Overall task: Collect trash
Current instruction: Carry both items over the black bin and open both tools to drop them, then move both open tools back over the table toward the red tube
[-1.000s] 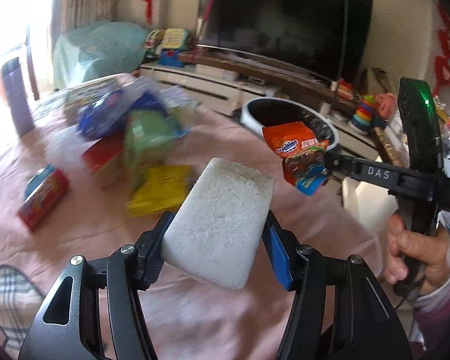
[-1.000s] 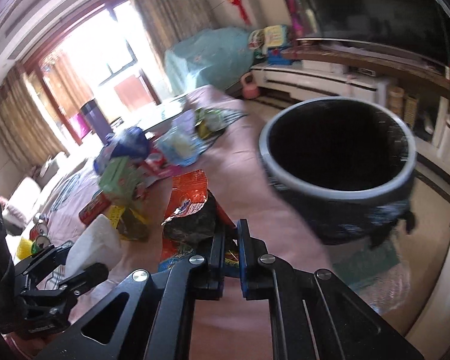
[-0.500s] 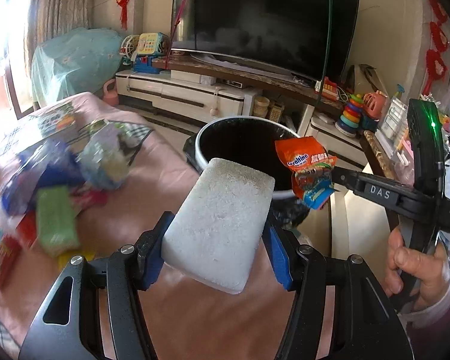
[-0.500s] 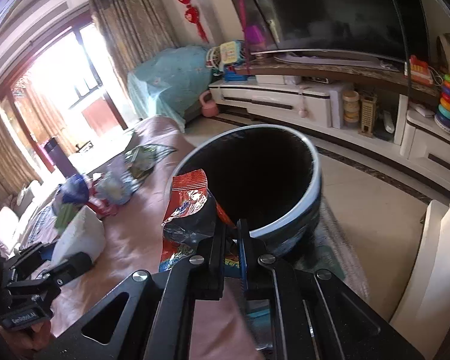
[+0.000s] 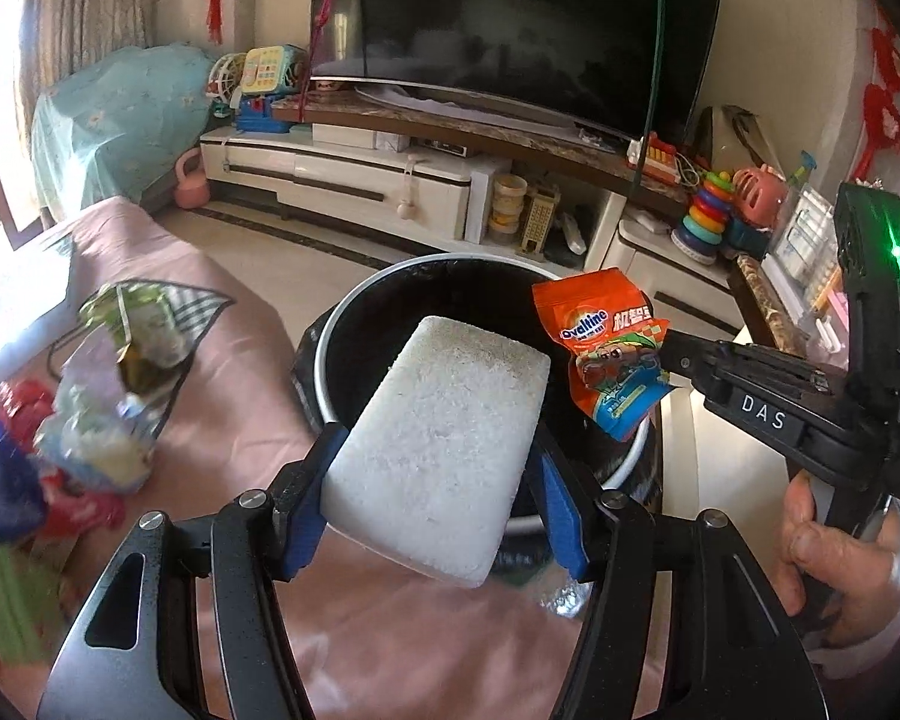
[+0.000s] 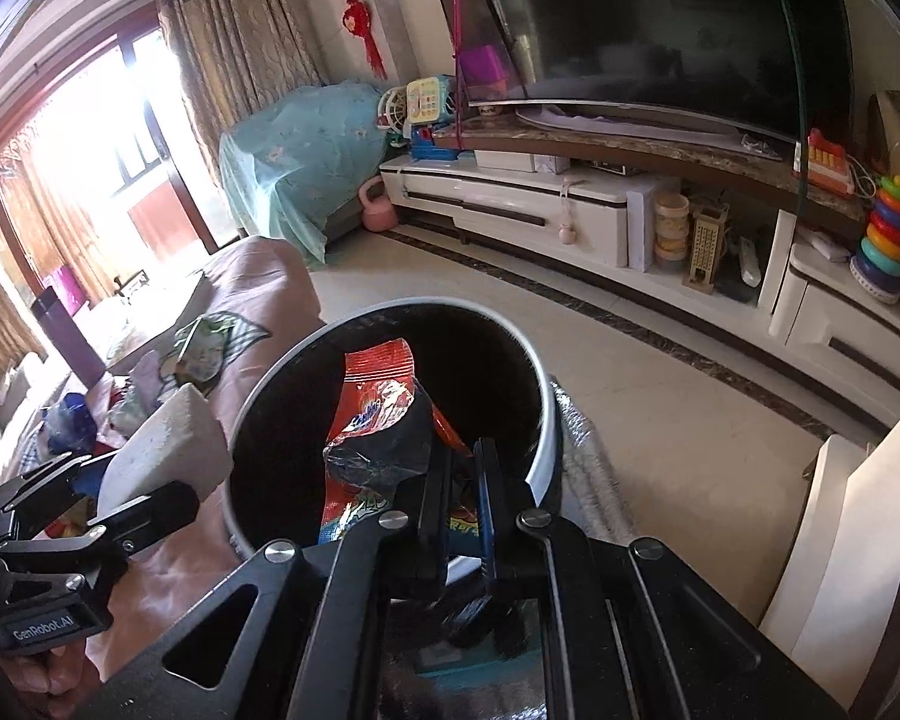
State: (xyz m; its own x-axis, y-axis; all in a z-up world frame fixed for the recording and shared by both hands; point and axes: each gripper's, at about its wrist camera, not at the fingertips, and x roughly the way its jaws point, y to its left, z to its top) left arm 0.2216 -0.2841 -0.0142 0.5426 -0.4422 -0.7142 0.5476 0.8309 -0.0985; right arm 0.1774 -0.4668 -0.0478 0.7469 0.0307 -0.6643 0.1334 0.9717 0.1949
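Note:
My left gripper [image 5: 435, 504] is shut on a white foam block [image 5: 438, 450] and holds it at the near rim of the round black trash bin [image 5: 354, 324]. My right gripper [image 6: 465, 498] is shut on an orange Ovaltine snack wrapper [image 6: 372, 420] and holds it over the bin's mouth [image 6: 282, 420]. The wrapper also shows in the left wrist view [image 5: 606, 354], over the bin's right rim. The foam block shows at the left of the right wrist view [image 6: 168, 450], beside the bin's left rim.
Several more wrappers [image 5: 108, 396] lie on the pink-covered table [image 5: 240, 372] left of the bin. A TV stand [image 6: 570, 210] with toys and a television runs along the far wall. Tiled floor [image 6: 660, 396] lies beyond the bin.
Both grippers have swung from over the table toward the bin. The wrapper now hangs over the bin's mouth and the foam block is at its rim.

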